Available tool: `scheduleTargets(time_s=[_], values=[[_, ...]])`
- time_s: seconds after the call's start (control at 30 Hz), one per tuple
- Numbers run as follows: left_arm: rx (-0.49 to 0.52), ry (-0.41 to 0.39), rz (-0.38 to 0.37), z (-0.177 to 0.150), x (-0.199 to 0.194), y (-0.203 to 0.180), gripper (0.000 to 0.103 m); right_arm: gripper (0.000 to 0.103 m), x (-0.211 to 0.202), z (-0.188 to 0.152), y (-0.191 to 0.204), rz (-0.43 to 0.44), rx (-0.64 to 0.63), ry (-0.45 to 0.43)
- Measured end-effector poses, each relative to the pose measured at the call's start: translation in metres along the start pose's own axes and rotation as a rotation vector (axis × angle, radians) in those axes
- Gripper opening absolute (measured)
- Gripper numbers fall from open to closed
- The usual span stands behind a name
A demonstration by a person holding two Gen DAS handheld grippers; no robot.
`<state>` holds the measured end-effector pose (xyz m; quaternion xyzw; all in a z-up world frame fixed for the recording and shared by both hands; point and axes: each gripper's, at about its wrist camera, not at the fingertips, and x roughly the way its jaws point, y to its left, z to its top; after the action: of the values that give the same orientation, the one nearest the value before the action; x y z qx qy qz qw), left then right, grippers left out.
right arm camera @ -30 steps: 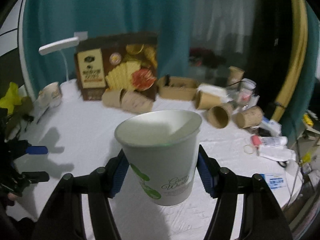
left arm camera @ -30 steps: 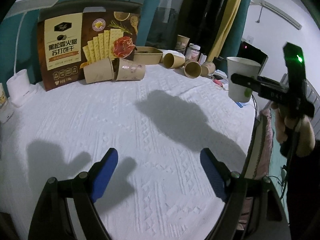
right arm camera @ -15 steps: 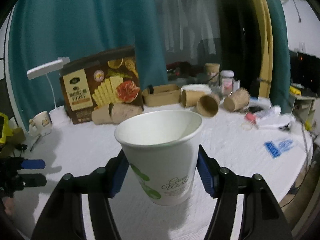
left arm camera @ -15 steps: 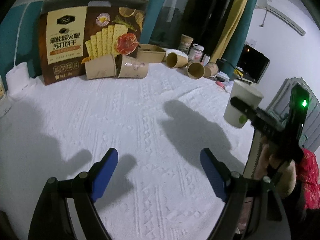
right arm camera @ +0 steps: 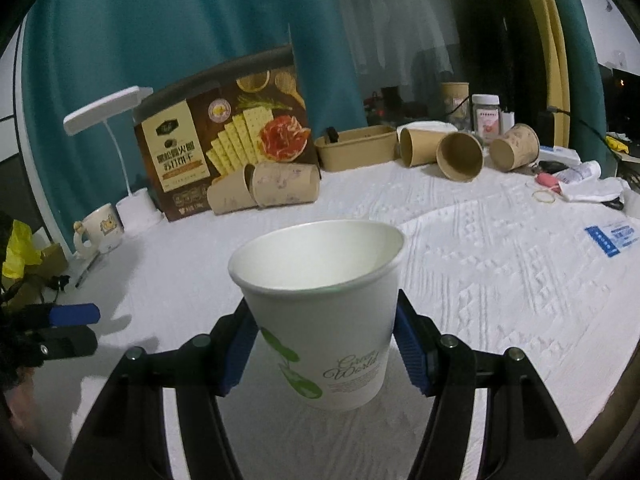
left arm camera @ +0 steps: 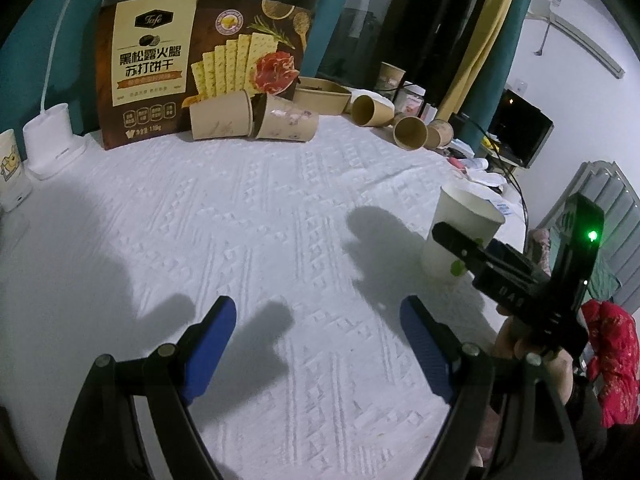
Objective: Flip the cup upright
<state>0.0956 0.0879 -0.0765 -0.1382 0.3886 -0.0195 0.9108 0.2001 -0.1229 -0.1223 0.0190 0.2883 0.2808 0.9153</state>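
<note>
Cup position: the white paper cup with green leaf print (right arm camera: 320, 312) stands mouth up between the blue pads of the right gripper (right arm camera: 322, 348), its base at or just above the white textured tablecloth (right arm camera: 500, 264); contact with the cloth cannot be confirmed.
Right gripper: closed on the cup, one pad on each side of the lower wall.
Left-wrist view: same cup (left arm camera: 460, 236) sits at the near right of the table, held in the right gripper (left arm camera: 472, 252); a green light shows on that device.
Left gripper: the left gripper (left arm camera: 320, 344) hovers over the cloth with jaws spread wide, holding nothing, well apart from the cup.
Cup writing: "Green World" in script on the lower wall.
Far side: brown cracker box (right arm camera: 224, 136) with Chinese characters and a small logo, too blurred here; the left-wrist view reads "Tafe".
Other items: brown paper cups lying on their sides (right arm camera: 264, 188) just before the box.
</note>
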Motion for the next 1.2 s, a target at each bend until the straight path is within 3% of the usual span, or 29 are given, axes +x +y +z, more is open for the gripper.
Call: scheduleTargets(time_s=[0.33, 0.63, 0.97, 1.2], values=[[0.013, -0.011, 0.061, -0.004, -0.003, 0.004, 0.084, 0.062, -0.003, -0.015, -0.002, -0.021, -0.016, 0.059], [0.032, -0.016, 0.06, -0.017, -0.011, -0.007, 0.084, 0.073, -0.02, -0.034, -0.003, -0.034, -0.006, 0.091], [0.17, -0.072, 0.11, -0.034, -0.031, -0.039, 0.084, 0.073, -0.068, -0.056, -0.012, -0.094, 0.039, 0.1], [0.236, -0.11, 0.086, -0.051, -0.05, -0.064, 0.084, 0.073, -0.115, -0.067, -0.017, -0.132, 0.082, 0.091]])
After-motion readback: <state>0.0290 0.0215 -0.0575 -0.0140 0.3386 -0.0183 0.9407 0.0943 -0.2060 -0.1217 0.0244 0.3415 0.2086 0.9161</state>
